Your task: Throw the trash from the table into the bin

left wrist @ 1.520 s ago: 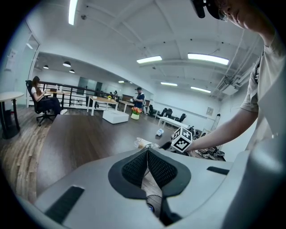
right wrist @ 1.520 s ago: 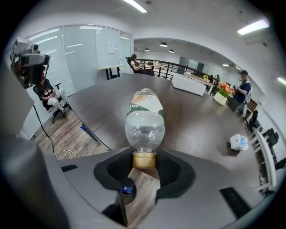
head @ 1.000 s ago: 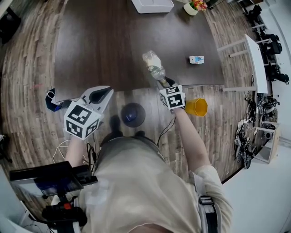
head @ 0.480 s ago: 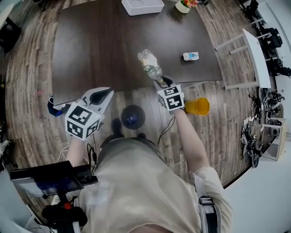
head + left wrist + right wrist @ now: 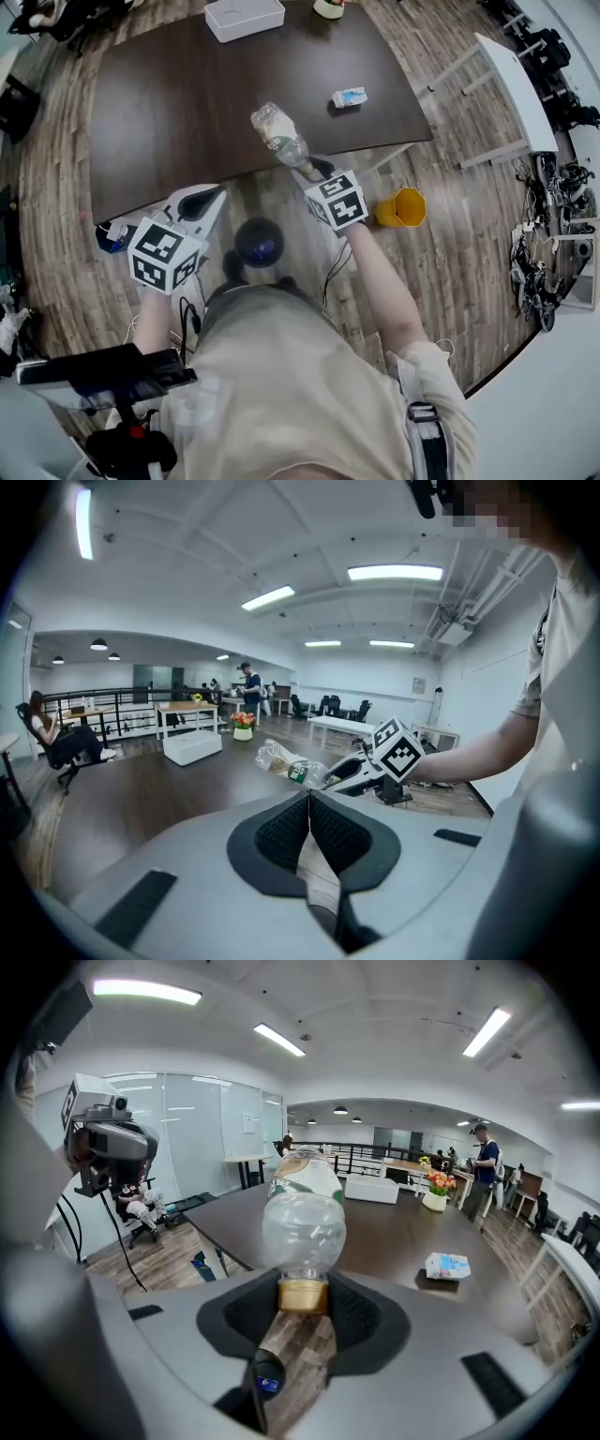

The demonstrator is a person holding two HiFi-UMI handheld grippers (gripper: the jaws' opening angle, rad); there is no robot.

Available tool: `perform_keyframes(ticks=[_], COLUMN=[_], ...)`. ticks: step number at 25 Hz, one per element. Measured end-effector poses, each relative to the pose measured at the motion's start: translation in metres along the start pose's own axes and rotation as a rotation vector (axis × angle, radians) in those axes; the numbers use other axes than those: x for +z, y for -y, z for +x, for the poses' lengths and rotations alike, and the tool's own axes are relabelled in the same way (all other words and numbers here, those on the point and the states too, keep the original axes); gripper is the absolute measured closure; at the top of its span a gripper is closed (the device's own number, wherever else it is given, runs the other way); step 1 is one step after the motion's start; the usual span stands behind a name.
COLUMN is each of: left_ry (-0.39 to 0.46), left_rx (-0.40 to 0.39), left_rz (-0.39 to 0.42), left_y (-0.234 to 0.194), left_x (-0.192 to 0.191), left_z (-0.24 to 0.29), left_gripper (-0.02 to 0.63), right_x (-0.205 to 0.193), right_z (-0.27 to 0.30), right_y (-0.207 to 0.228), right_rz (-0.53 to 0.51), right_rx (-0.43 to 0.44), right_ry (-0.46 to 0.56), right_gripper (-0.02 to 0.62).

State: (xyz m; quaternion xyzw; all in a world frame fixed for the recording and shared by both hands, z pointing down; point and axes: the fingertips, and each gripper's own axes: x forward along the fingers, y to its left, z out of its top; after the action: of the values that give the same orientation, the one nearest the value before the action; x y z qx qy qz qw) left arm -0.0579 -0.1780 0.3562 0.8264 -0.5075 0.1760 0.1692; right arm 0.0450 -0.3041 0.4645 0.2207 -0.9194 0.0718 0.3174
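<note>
A crumpled clear plastic bottle [image 5: 279,138] sticks out over the near edge of the dark table [image 5: 178,103]. My right gripper [image 5: 307,171] is shut on its gold cap. In the right gripper view the bottle [image 5: 302,1222] rises from between the pads of that gripper [image 5: 302,1297]. Below it on the floor stands a dark round bin [image 5: 260,242], also visible under the jaws [image 5: 267,1372]. A small blue-and-white carton [image 5: 349,97] lies on the table. My left gripper [image 5: 202,202] hovers left of the bin, shut [image 5: 309,799] and holding nothing.
A white tray [image 5: 244,17] and a flower pot [image 5: 328,7] sit at the table's far edge. A yellow cup-shaped bin [image 5: 401,208] stands on the wooden floor to the right. A white desk [image 5: 511,94] is further right. People and office furniture fill the background.
Both grippers have shifted left in the head view as the view swung. The right one still carries the bottle, now a little higher. The left stays shut and empty.
</note>
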Motion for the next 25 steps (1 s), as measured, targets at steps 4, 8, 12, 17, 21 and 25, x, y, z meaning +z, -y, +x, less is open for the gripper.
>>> perform_keyframes(ticks=[4,8,12,17,21,25], left_ry=[0.001,-0.012,-0.064,-0.094,-0.08,-0.063], left_rx=[0.026,0.066,0.117,0.189,0.209,0.211], left_rz=[0.019,0.024,0.019,-0.006,-0.018,-0.032], left_y=[0.058,0.101,0.122,0.121,0.123,0.121], left_x=[0.009,0.005,-0.011,-0.018,-0.019,-0.03], left_z=[0.011,0.013,0.006,-0.013,-0.027,-0.042], left_gripper=[0.592,0.592,0.592,0.592,0.592,0.592], right_x=[-0.024,-0.042,-0.049,-0.048,-0.033,-0.023], right_z=[-0.046,-0.075,-0.082,-0.075,-0.082,-0.088], right_y=[0.01,0.016,0.014,-0.003,-0.015,-0.034], right_rz=[-0.007,0.01,0.1,0.097,0.077,0.041], right_rx=[0.035,0.071,0.13,0.198,0.227,0.247], right_ry=[0.03,0.072,0.132,0.144,0.18,0.173], right_gripper=[0.44,0.439,0.44,0.439,0.44,0.44])
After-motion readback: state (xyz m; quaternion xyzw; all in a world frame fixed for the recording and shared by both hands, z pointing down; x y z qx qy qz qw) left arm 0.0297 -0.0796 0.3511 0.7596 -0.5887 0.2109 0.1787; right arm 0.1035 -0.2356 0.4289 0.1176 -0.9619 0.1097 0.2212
